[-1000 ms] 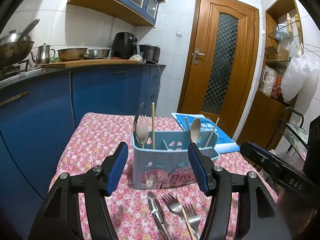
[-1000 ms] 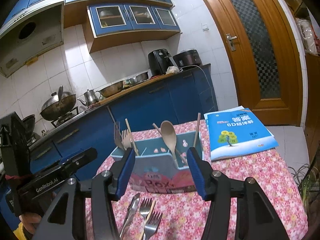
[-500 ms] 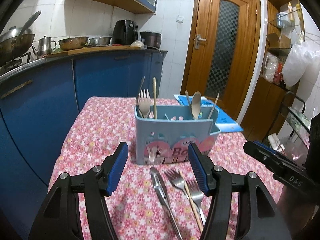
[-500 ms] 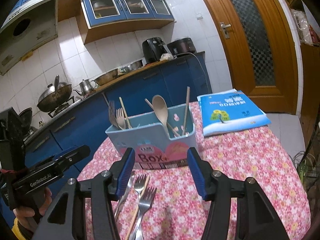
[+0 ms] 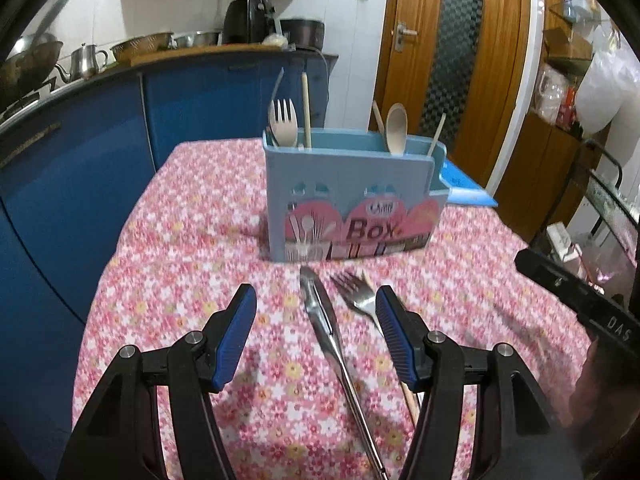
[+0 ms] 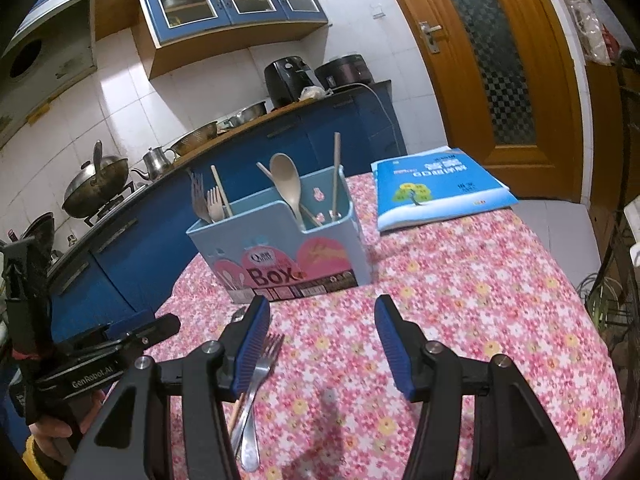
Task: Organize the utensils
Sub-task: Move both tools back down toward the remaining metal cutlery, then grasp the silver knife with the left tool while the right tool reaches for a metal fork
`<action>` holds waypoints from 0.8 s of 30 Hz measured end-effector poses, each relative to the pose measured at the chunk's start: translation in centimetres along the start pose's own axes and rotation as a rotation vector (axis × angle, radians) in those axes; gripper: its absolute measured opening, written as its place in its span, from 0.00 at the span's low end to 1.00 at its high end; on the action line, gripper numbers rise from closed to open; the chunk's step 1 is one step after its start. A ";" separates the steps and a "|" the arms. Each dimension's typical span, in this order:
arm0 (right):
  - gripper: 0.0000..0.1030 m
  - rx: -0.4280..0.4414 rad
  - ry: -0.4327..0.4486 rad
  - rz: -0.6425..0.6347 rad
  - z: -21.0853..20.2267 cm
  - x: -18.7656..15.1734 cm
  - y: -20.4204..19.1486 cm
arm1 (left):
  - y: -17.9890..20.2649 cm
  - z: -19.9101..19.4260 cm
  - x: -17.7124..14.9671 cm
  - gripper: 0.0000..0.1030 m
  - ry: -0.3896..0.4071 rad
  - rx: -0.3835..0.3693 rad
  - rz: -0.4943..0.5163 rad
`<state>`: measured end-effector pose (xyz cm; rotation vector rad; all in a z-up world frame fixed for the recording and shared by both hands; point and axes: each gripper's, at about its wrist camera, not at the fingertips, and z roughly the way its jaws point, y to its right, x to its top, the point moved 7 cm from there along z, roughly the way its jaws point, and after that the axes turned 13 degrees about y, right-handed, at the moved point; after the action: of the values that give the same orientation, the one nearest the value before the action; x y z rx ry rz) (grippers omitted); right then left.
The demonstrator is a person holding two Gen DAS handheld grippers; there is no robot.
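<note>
A light blue utensil box (image 5: 352, 196) (image 6: 280, 240) stands on the floral tablecloth, holding forks, a pale spoon (image 6: 286, 178) and chopsticks. In front of it lie metal tongs (image 5: 326, 320), a metal fork (image 5: 356, 298) (image 6: 260, 372) and a wooden chopstick (image 5: 410, 396). My left gripper (image 5: 316, 320) hangs open above the tongs, nothing between its fingers. My right gripper (image 6: 320, 326) is open over bare cloth, its left finger just above the fork.
A blue book (image 6: 436, 186) lies on the table's far right side behind the box. Blue kitchen cabinets (image 5: 80, 152) run close along the table's left. A wooden door (image 5: 452, 52) stands behind. The other gripper's body (image 5: 576, 300) reaches in at the right.
Both grippers have sunk and tilted down toward the table. The loose tongs and forks have come up into view between and beside the fingers. The jaws' width is unchanged.
</note>
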<state>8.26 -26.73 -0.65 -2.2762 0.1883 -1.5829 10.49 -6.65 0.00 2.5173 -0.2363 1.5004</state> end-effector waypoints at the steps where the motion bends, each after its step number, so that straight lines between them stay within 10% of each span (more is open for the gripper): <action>1: 0.56 -0.001 -0.003 0.005 0.0 -0.1 0.2 | 0.0 0.1 -0.3 0.61 -0.010 0.001 0.002; 24: 0.57 0.000 -0.030 0.075 -0.1 -1.6 2.6 | 0.8 4.8 -5.0 0.60 -0.273 0.041 0.035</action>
<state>7.80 -28.65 -2.92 -2.2645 0.2625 -1.5102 12.01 -8.49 -6.60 2.7604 -0.2944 1.1797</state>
